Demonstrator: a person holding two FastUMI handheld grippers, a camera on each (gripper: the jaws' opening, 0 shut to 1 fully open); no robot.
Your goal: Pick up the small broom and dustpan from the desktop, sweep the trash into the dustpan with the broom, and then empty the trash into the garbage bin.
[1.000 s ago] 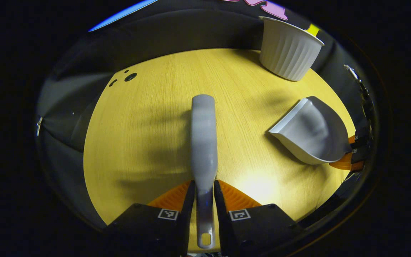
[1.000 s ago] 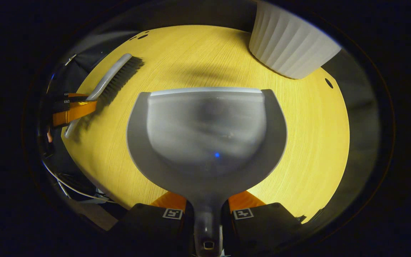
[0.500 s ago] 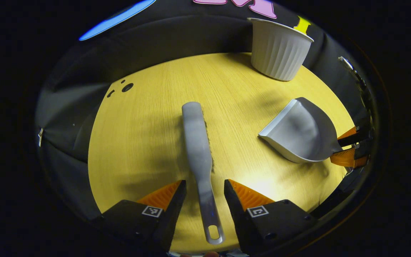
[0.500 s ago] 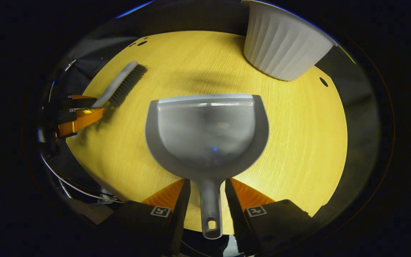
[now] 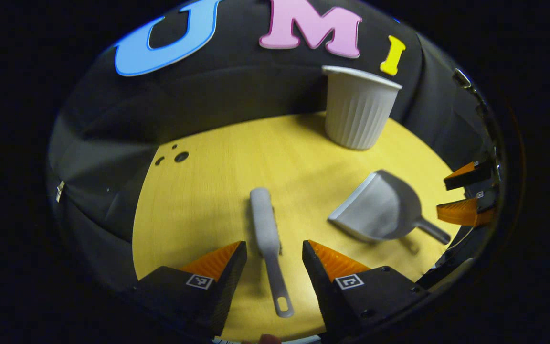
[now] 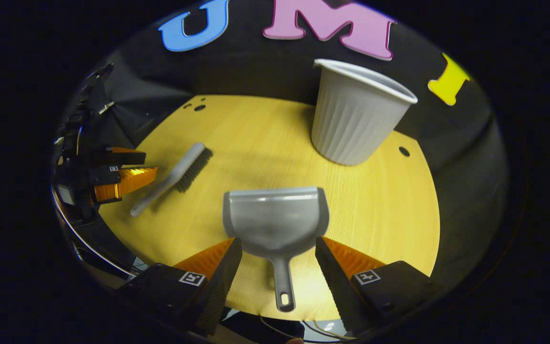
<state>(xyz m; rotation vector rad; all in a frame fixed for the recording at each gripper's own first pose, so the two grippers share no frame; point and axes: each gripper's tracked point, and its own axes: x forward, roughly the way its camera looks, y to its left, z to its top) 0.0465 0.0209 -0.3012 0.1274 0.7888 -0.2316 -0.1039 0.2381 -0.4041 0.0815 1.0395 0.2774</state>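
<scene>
The small grey broom (image 5: 266,229) lies flat on the yellow desktop (image 5: 217,191), its handle pointing back between the fingers of my left gripper (image 5: 274,255), which is open and raised clear of it. The grey dustpan (image 6: 276,222) rests on the desktop with its handle toward my right gripper (image 6: 279,253), also open and lifted off it. In the left gripper view the dustpan (image 5: 380,210) sits right of the broom, with the right gripper (image 5: 463,196) at the far right. In the right gripper view the broom (image 6: 174,177) lies at the left beside the left gripper (image 6: 127,171).
A white ribbed garbage bin (image 6: 354,114) stands upright at the back of the desktop, beyond the dustpan; in the left gripper view the bin (image 5: 357,112) is at the back right. Small holes (image 5: 179,156) mark the desktop's far left. The black cloth wall rises behind.
Both grippers let go: the left released the broom's handle, the right the dustpan's handle. Both then pulled back and up, so broom, dustpan and bin look smaller and farther.
</scene>
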